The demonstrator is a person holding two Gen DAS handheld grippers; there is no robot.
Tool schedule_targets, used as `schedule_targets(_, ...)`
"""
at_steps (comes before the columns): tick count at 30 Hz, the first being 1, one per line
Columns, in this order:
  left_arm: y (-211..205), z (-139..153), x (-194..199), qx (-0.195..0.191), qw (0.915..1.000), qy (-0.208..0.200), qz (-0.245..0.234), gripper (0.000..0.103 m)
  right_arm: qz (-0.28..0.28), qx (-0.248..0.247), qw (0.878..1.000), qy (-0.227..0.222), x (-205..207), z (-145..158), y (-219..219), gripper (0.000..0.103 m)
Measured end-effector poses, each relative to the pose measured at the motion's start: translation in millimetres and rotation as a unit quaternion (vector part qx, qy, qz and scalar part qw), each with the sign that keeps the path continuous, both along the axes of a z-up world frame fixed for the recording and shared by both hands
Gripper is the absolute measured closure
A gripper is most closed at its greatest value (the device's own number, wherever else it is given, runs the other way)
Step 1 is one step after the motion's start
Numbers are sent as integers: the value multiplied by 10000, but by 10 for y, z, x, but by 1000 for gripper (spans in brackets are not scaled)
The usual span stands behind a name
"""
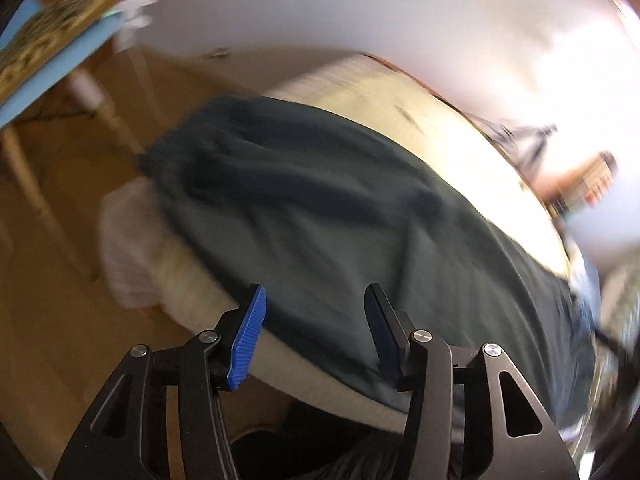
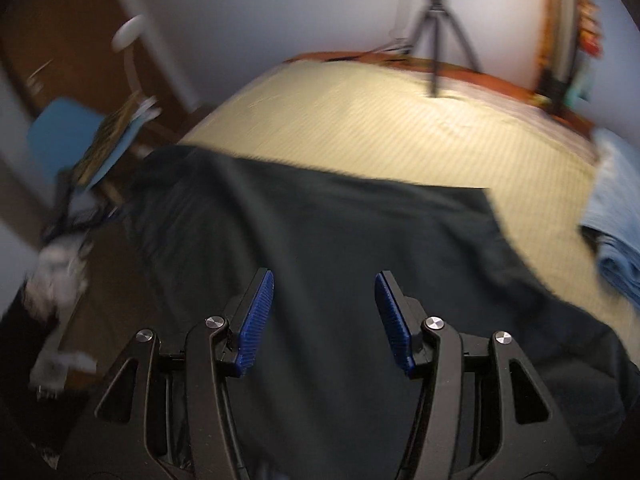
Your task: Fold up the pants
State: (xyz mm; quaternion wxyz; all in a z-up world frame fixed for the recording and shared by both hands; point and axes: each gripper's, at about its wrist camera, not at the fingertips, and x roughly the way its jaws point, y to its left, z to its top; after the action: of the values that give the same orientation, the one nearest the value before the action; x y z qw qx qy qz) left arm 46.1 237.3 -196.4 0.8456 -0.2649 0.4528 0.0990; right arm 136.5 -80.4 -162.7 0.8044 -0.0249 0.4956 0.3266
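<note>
Dark green pants point(image 1: 320, 208) lie spread across a bed with a pale yellow striped cover point(image 1: 384, 96). In the left wrist view my left gripper point(image 1: 316, 300) hangs open above the pants near the bed's near edge, nothing between its blue pads point(image 1: 248, 340). In the right wrist view the same pants point(image 2: 340, 240) fill the lower half of the picture over the bed cover point(image 2: 360, 120). My right gripper point(image 2: 324, 284) is open above the cloth, with its pads apart and empty. Both views are blurred.
A chair with a blue seat point(image 2: 60, 136) stands left of the bed on a wooden floor point(image 1: 60, 260). A tripod point(image 2: 438, 20) stands at the bed's far edge. Folded light blue cloth point(image 2: 616, 220) lies at the bed's right side. White cloth point(image 1: 132, 240) hangs at the bed's corner.
</note>
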Motion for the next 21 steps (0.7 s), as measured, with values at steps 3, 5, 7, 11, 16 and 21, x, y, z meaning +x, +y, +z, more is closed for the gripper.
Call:
schedule_targets(3, 314, -89, 3, -140, 9986, 75, 496, 52, 780, 55, 9969, 70, -337, -67, 410, 47)
schedule_targets(5, 433, -148, 21, -302, 9973, 106, 667, 52, 1188, -28, 9929, 102, -509, -122, 627, 47)
schedule_targets(7, 467, -173, 77, -360, 9966, 76, 733, 52, 1644, -227, 9861, 87, -708, -225, 874, 47)
schedule_targets(11, 465, -249, 152, -336, 9960, 93, 819, 56, 2087, -581, 9763, -29, -921, -402, 1185, 52)
schedule_targets(16, 441, -244, 251, -100, 9970, 48, 768, 74, 2304, -909, 9688, 4, -985, -588, 1441, 64)
schedule_targets(21, 516, -251, 275, -65, 9970, 22, 776, 91, 2471, -1276, 9600, -319, -1086, -637, 1579, 87)
